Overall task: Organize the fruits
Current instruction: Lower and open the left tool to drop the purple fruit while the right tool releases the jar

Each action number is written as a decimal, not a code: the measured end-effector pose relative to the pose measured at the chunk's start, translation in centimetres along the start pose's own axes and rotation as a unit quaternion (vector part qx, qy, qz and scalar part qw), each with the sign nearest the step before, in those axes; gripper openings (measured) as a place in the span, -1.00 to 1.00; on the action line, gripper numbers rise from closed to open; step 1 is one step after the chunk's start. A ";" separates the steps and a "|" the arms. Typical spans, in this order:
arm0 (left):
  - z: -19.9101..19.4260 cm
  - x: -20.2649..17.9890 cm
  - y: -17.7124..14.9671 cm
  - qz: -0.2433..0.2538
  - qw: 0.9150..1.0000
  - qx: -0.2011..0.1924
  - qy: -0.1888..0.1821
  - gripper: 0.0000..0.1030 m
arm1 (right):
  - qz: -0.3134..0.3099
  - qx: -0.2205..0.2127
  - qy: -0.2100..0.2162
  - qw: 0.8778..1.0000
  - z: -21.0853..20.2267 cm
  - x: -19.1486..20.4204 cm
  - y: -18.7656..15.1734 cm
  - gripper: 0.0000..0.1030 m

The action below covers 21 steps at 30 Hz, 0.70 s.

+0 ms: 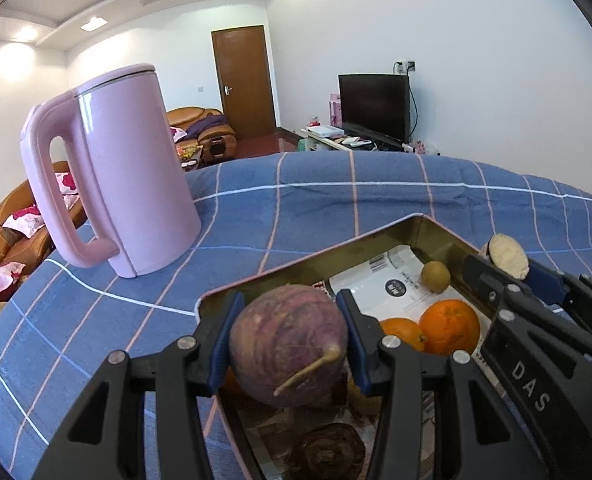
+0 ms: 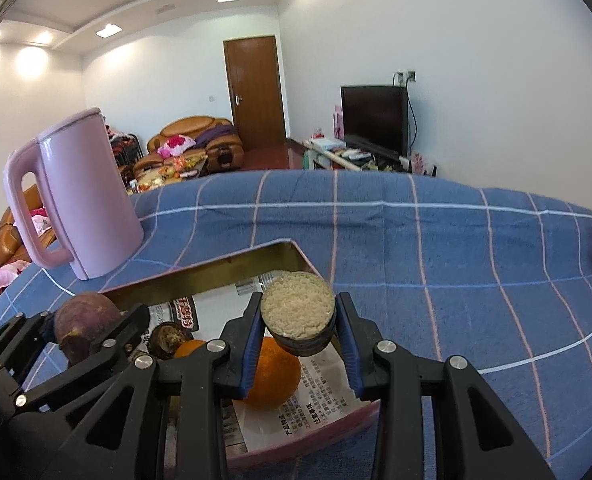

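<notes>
Bright, even illumination from recessed ceiling lights (image 1: 94, 23), blown out at upper left. Strong fisheye curvature and dark vignetting at corners. Soft shadows; sharp focus throughout.

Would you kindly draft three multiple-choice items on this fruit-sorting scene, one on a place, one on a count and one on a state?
1. Where does the pink kettle stand?
A. inside the tray
B. on the blue checked cloth, outside the tray
C. on the TV stand

2. How many oranges show in the tray in the left wrist view?
A. two
B. four
C. none

3. What is the left claw doing?
A. hanging open and empty
B. gripping the kettle handle
C. shut on the purple round fruit

Answers: 1 B, the kettle sits on cloth left of the tray rim. 2 A, two oranges lie side by side on the paper lining. 3 C, both blue pads press the fruit's sides.
</notes>
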<state>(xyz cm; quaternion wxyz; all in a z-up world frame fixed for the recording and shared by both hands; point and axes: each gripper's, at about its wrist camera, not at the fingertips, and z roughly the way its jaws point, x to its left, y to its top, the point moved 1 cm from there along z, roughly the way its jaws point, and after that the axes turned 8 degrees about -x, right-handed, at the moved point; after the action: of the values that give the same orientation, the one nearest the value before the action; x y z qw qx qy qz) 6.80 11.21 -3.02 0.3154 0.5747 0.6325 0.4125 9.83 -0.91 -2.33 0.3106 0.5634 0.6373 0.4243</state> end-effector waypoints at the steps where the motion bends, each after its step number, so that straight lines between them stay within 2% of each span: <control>1: 0.0 0.1 0.0 -0.002 1.000 0.001 0.000 -0.04 | 0.001 0.005 0.004 1.000 0.3 0.1 0.0 -0.28; 10: 0.6 0.3 -0.1 -0.011 1.000 0.021 -0.004 -0.04 | -0.013 0.038 0.012 0.999 1.7 1.1 -0.4 -0.27; 21: 0.6 0.4 0.0 -0.013 1.000 0.023 -0.005 -0.04 | -0.012 0.062 0.020 0.998 2.6 0.9 -0.5 -0.25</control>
<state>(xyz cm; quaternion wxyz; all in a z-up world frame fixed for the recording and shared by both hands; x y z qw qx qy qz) 7.29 11.69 -3.32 0.3105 0.5757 0.6475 0.3909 11.71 0.43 -3.82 0.2672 0.5654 0.6749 0.3917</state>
